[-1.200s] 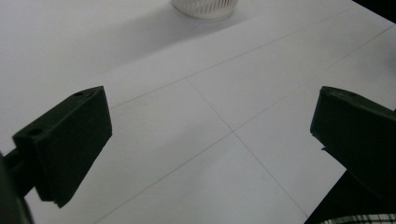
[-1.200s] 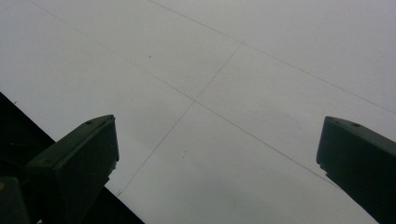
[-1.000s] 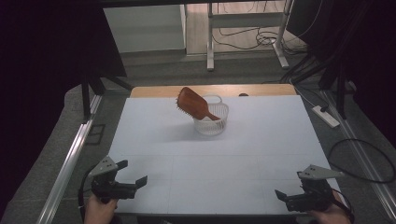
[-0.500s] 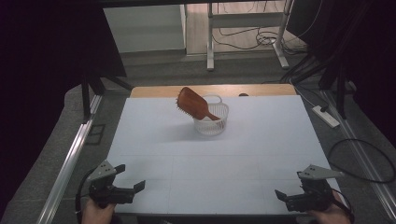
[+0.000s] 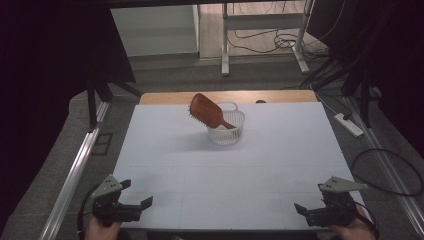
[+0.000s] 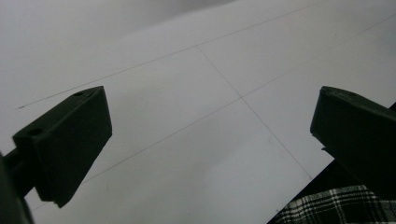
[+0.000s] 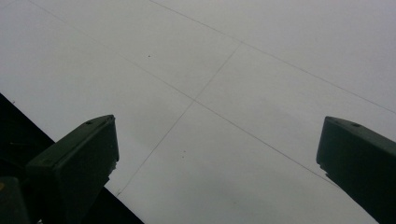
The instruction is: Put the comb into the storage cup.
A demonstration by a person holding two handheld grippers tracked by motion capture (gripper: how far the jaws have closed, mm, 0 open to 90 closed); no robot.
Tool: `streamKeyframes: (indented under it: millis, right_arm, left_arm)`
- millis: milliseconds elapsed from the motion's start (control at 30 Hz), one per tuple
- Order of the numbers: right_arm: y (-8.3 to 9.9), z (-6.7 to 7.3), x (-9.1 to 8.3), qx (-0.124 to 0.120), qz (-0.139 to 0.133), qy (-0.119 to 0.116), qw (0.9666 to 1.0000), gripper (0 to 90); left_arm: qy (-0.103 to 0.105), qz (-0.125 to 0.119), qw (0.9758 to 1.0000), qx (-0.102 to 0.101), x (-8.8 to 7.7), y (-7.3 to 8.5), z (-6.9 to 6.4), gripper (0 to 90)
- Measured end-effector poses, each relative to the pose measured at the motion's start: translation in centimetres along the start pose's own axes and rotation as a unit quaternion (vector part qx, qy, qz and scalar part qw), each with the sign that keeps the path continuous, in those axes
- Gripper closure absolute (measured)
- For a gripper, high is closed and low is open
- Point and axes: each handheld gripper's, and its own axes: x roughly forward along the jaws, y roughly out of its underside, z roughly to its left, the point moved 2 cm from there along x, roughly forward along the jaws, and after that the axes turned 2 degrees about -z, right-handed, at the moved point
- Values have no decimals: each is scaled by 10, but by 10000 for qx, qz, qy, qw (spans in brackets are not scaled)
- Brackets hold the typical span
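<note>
Near edge of the counter [image 5: 165, 150]: left gripper [image 5: 136, 196] sits at the near-left corner, held in a hand [image 5: 102, 230] at the bottom of the high view. Jaws spread wide, nothing between them; the left gripper view shows bare white surface with thin pencil lines across the gap, plus a scrap of plaid cloth [image 6: 327, 210] past the counter's edge.

Right gripper [image 5: 302, 210] at the near-right corner, jaws likewise wide apart and empty; the right gripper view shows bare counter between them.

Middle of counter: bare.

Far side, near the centre of the back edge: white basket [image 5: 227, 131], upright. Brown hairbrush [image 5: 207, 111] leans in it, handle down inside, head tilted up and to the left over the rim. Both well apart from either gripper.
</note>
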Motion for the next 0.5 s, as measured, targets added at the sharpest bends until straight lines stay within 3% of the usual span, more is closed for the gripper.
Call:
streamKeyframes:
  millis: [500]
  right_arm:
    - [0,0,0,-16,0,5,10000,0]
  left_arm:
    - [-153,152,9998,55,-3,3,-3,0]
